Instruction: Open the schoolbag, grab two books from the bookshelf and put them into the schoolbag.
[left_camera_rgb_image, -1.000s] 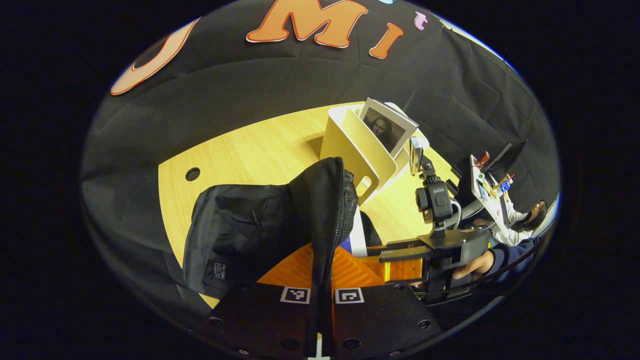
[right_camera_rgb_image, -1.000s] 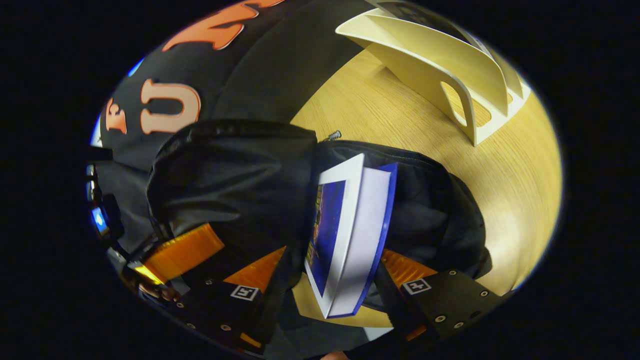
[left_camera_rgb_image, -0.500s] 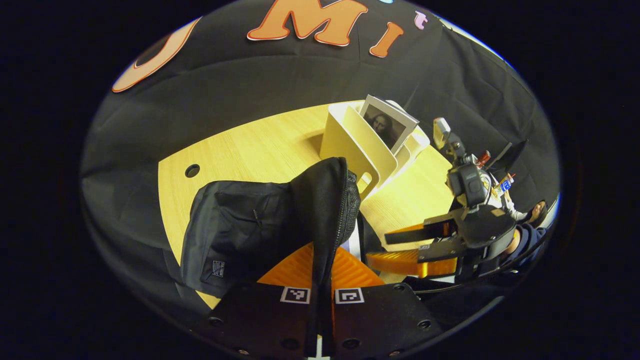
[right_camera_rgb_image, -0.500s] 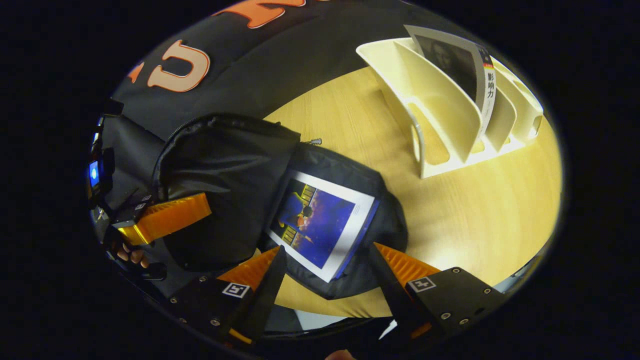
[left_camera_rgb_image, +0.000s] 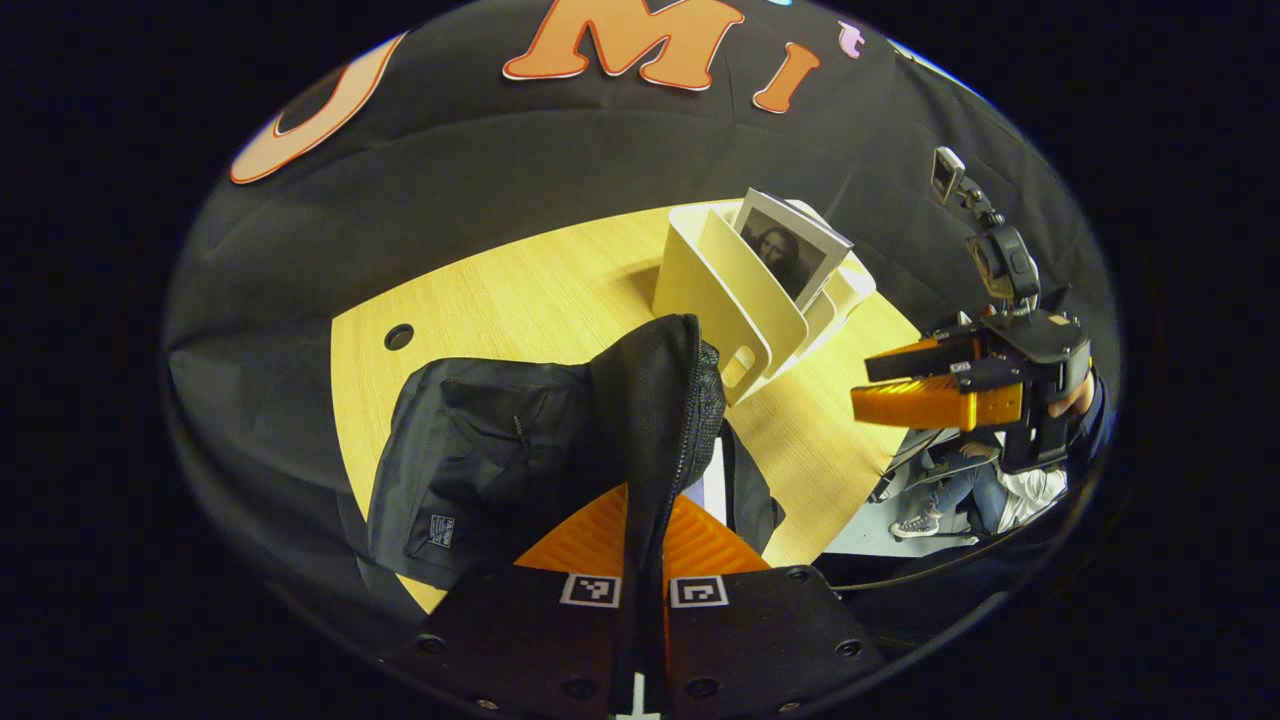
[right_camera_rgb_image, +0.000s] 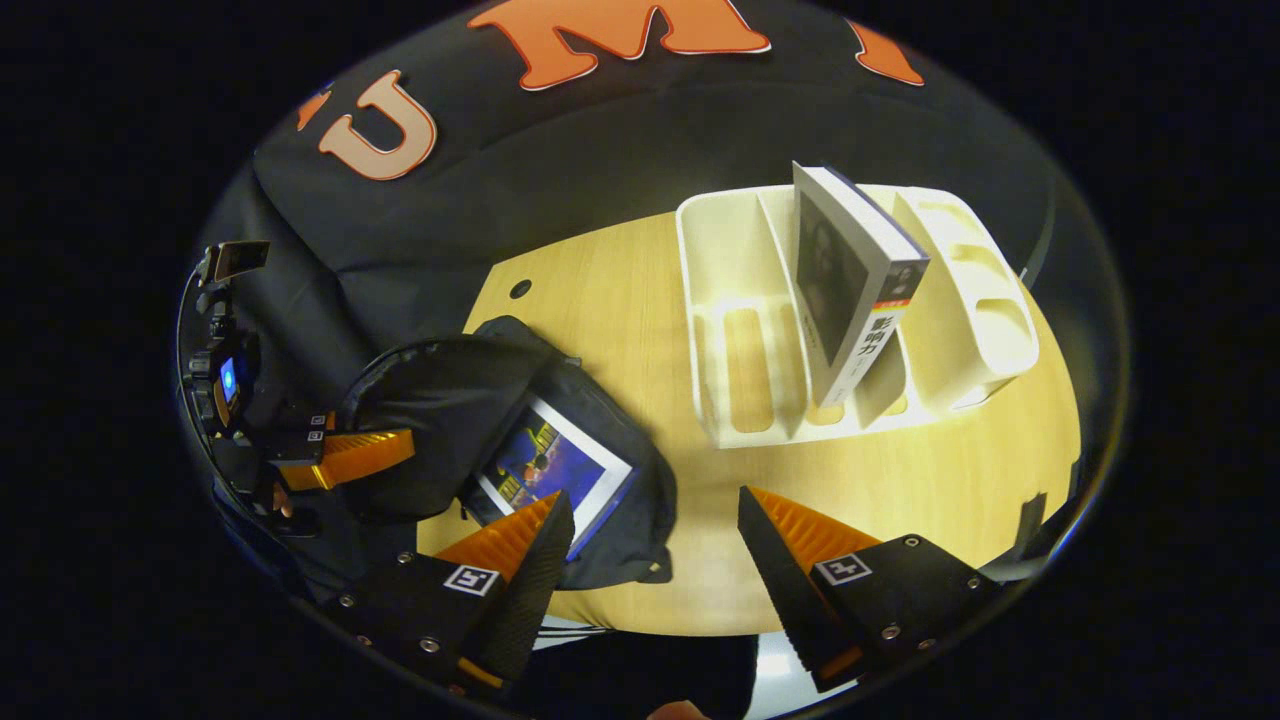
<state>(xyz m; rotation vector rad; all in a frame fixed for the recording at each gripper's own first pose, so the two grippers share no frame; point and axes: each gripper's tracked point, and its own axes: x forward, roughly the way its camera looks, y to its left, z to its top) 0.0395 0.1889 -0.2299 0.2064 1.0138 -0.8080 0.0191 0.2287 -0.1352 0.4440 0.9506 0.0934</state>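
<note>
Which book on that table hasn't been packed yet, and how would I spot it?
Find the cream bookshelf standing on the wooden table. The unpacked book stands tilted in one of its slots. Its dark portrait cover and grey spine set it apart from the blue-covered book, which lies flat inside the open black schoolbag.

Each gripper (left_camera_rgb_image: 642, 560) has a dark body carrying two square black-and-white tags and round screws (four or so per side). The right gripper (right_camera_rgb_image: 648, 530) bears a small camera on a jointed stalk; a dark sleeve behind it.
</note>
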